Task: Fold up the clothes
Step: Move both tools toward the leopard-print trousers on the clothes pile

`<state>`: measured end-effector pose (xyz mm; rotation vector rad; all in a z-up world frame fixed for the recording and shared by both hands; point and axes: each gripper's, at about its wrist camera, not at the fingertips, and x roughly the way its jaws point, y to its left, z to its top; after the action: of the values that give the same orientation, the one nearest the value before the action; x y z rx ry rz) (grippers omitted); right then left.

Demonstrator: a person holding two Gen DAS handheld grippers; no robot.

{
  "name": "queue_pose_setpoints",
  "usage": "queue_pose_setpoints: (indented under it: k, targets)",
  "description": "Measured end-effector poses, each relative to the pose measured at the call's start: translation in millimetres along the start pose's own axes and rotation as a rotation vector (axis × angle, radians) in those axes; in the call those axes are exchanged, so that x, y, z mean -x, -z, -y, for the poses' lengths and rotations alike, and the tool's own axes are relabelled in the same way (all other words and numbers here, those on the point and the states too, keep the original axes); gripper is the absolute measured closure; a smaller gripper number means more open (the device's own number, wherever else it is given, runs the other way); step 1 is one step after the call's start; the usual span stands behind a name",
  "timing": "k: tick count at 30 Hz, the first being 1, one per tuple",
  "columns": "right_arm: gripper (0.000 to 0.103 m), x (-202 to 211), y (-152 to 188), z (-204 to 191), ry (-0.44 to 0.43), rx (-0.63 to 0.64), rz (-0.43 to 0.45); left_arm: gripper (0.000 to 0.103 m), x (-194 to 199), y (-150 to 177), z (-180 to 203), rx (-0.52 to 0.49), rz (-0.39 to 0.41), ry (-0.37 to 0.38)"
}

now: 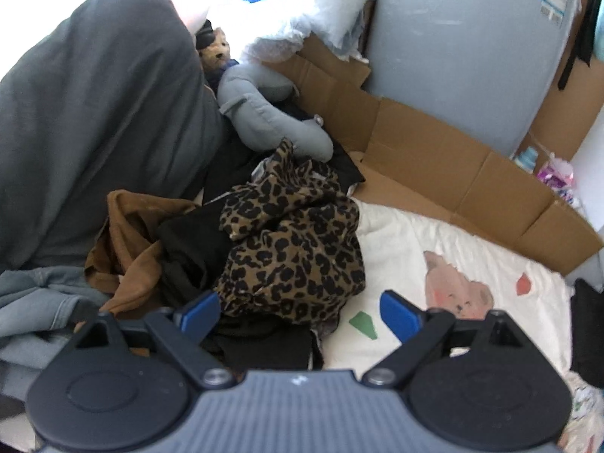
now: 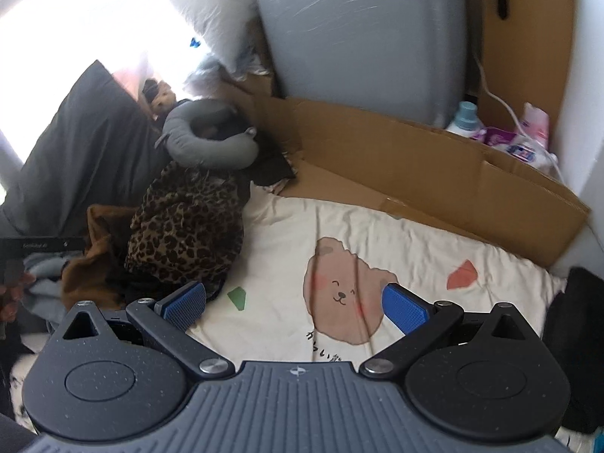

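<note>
While both jaws stand wide and empty, I see my left gripper [image 1: 300, 311] hang over the leopard garment [image 1: 290, 241] on the pile; my right gripper [image 2: 292, 302] hangs above the bear sheet [image 2: 396, 241], with the garment to its left.

Cream bedsheet [image 2: 396, 234] with a cartoon bear print [image 2: 339, 294], flattened cardboard [image 2: 415, 166] lining its far edge. Grey mattress [image 2: 362, 37] propped upright behind that, white wall [image 2: 589, 75] on the right. Really harsh daylight blowing out the far left corner, near a dark grey pillow [image 1: 94, 113].
</note>
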<state>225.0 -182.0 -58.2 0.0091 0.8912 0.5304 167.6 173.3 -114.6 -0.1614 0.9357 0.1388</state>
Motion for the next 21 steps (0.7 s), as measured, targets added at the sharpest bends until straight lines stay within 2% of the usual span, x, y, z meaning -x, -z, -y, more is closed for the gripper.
queue_pose_setpoints:
  k: [4, 6, 13, 21]
  targets:
    - [0.001, -28, 3, 3, -0.024, 0.029, -0.010, 0.010, -30, 7, -7, 0.017, -0.011, -0.017]
    - [0.001, -44, 9, 7, -0.033, 0.027, -0.010, 0.013, -44, 10, -11, 0.026, -0.017, -0.023]
    - [0.001, -85, 33, 12, -0.024, 0.045, -0.006, 0.015, -81, 24, -27, 0.048, -0.030, -0.052]
    - [0.001, -122, 61, 16, -0.020, 0.041, -0.010, 0.018, -106, 31, -29, -0.002, -0.008, -0.062]
